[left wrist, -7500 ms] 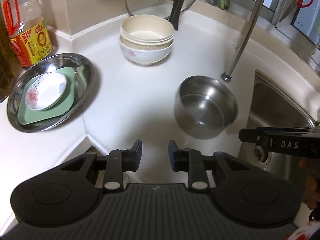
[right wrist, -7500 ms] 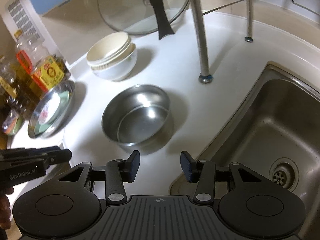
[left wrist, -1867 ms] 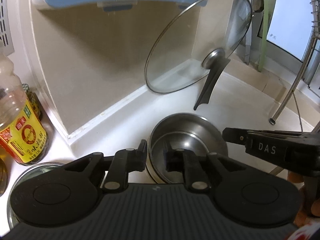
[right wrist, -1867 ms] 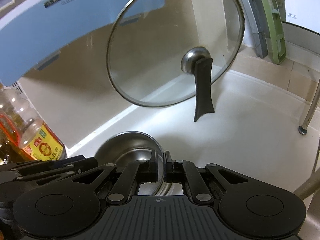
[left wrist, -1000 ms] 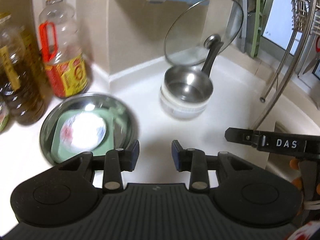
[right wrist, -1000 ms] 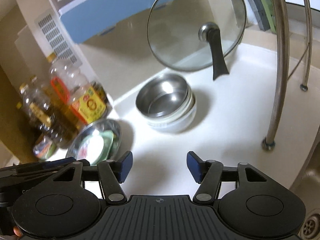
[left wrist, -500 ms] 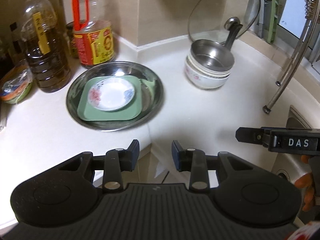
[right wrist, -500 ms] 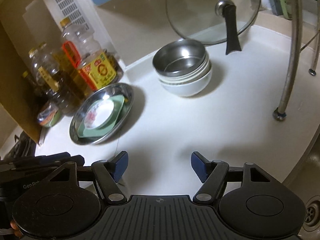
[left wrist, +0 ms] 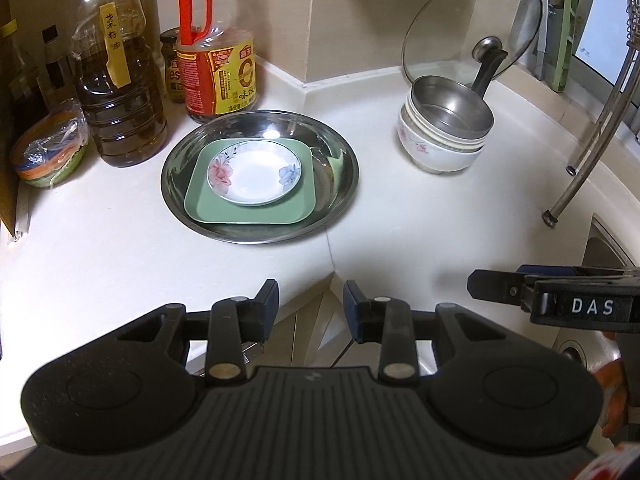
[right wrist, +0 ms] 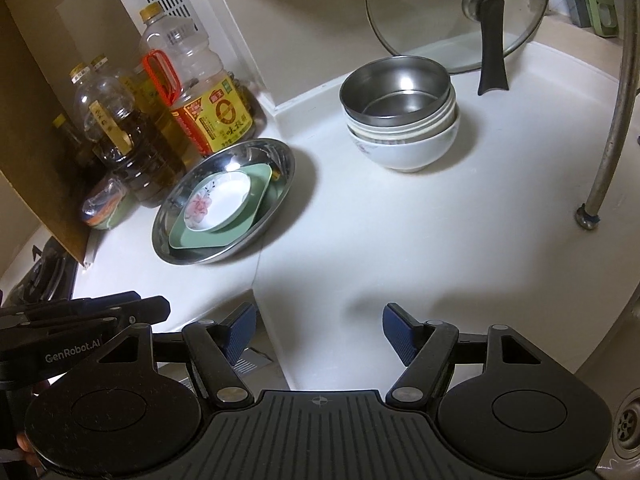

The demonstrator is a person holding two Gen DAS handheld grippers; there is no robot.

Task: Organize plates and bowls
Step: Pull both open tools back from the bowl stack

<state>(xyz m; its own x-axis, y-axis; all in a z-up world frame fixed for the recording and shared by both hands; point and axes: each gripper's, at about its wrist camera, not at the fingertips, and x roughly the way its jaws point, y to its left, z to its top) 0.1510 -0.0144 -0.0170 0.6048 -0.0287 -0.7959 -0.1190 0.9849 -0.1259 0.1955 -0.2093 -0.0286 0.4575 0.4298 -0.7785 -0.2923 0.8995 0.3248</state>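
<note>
Left wrist view shows the left gripper [left wrist: 311,306] held above the front edge of the white counter [left wrist: 400,216], with its jaws a little apart and nothing between them. Farther back sits a steel bowl [left wrist: 450,110] nested in a stack of bowls, with a white flowered bowl [left wrist: 438,152] at the bottom. A glass lid [left wrist: 472,26] leans on the wall just behind the stack. To the left is a round steel tray [left wrist: 340,152]. A green square plate [left wrist: 248,210] lies in the tray, and a small flowered dish [left wrist: 254,172] lies on the plate. Oil bottles [left wrist: 120,92] stand behind the tray. Right wrist view shows the right gripper [right wrist: 319,330], whose jaws have just been opening and now stand wide apart with nothing in them, above the bare counter and well apart from the bowls. A sink drain [right wrist: 626,428] shows at the lower right.
</note>
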